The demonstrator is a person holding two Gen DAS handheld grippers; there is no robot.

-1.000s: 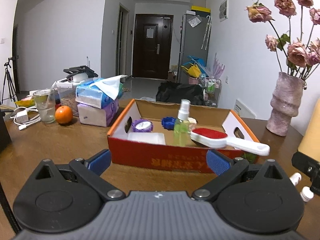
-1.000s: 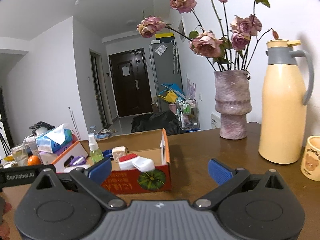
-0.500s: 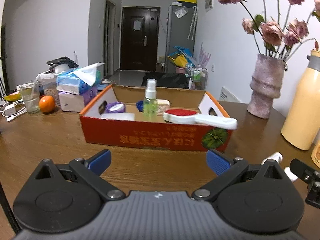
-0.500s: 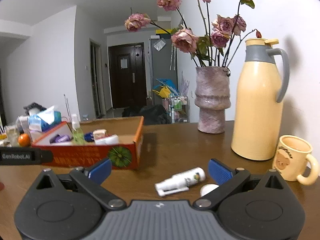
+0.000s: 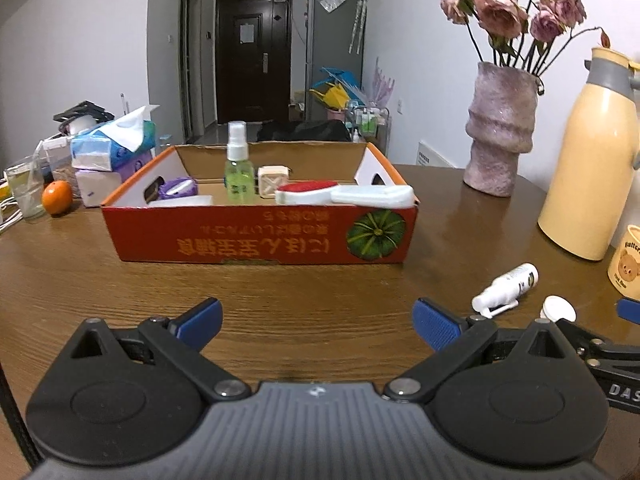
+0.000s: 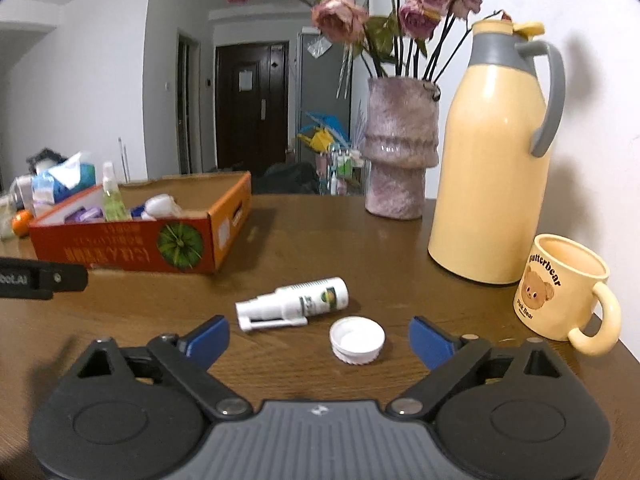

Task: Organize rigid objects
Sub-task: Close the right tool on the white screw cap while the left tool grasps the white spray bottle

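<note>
right gripper [image 6: 319,336] wide open over the wooden table [image 6: 280,248], jaws just closing a little, nothing gripped; white cap [image 6: 357,339] lying between the fingers, white spray bottle [image 6: 292,304] on its side just beyond. left gripper [image 5: 316,322] open and empty, facing the orange box [image 5: 260,236] with small items inside.

Wood-grain table [image 6: 360,240] semi-gloss, printed cardboard box [image 5: 256,236] matt, white plastic spray bottle [image 6: 294,306] smooth, glossy mug [image 6: 560,292], rough-textured vase [image 6: 400,152].
</note>
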